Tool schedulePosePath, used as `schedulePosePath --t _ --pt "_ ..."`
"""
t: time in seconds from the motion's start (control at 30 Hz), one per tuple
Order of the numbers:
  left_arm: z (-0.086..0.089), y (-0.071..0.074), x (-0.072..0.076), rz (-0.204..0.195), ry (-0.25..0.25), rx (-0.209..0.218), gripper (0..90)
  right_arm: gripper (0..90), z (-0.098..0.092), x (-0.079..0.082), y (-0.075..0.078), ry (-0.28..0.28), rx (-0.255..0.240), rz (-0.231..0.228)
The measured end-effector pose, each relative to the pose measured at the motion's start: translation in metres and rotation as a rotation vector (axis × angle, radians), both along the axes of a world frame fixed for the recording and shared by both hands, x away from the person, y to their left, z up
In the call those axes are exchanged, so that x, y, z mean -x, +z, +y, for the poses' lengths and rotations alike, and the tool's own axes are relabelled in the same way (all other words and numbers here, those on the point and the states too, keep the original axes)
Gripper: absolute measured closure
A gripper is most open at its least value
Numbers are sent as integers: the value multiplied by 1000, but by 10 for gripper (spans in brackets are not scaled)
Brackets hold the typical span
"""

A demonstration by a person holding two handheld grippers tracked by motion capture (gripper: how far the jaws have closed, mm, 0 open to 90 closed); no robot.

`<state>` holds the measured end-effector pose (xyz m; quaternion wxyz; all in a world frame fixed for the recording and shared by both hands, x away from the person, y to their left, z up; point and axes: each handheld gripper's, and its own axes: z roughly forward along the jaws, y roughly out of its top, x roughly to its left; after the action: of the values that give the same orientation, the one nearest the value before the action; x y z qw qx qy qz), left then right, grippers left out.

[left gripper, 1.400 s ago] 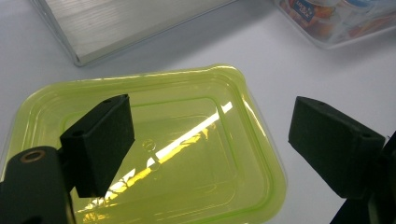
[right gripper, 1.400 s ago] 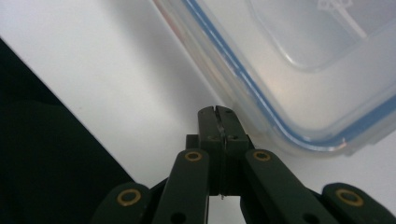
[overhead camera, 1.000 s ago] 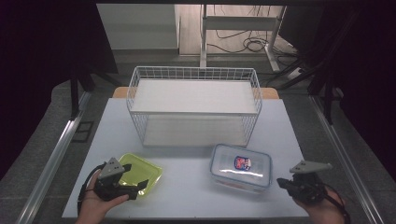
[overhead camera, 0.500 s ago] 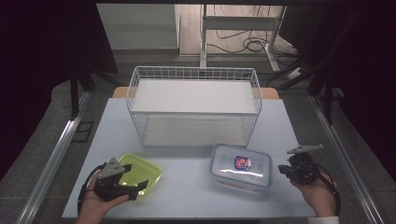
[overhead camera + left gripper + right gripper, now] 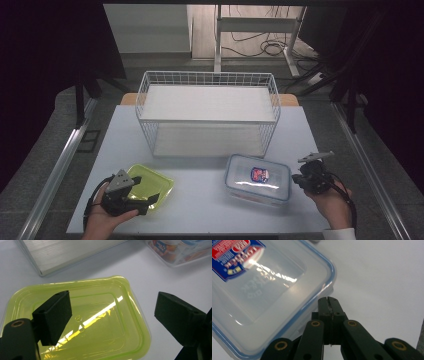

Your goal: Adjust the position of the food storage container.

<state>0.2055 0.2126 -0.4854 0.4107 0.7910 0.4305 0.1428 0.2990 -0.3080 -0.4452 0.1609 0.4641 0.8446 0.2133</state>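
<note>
Clear box point(image 5: 259, 297) (cropped) beside pressed-together right gripper point(image 5: 329, 302).

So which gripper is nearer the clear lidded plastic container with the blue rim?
Right. The right gripper sits shut at the clear lidded plastic container's right edge; the left gripper hovers open over the yellow-green plastic lid, across the table.

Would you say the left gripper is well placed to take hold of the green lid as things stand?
Probably yes. The left gripper is open right over the green lid, one jaw above its middle and the other past its edge, with nothing between them.
</note>
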Motion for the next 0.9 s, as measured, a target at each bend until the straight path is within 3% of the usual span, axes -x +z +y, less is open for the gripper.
schedulePosePath --t 0.5,0.73,0.9 --pt "0 0 0 -1 -4 2 143 889 -3 -3 -6 -12 7 16" --pt "0 0 0 2 -2 4 142 889 -3 -5 -8 -7 -45 19" --pt "-1 0 -1 4 -3 5 143 889 7 -8 -10 27 -70 20"
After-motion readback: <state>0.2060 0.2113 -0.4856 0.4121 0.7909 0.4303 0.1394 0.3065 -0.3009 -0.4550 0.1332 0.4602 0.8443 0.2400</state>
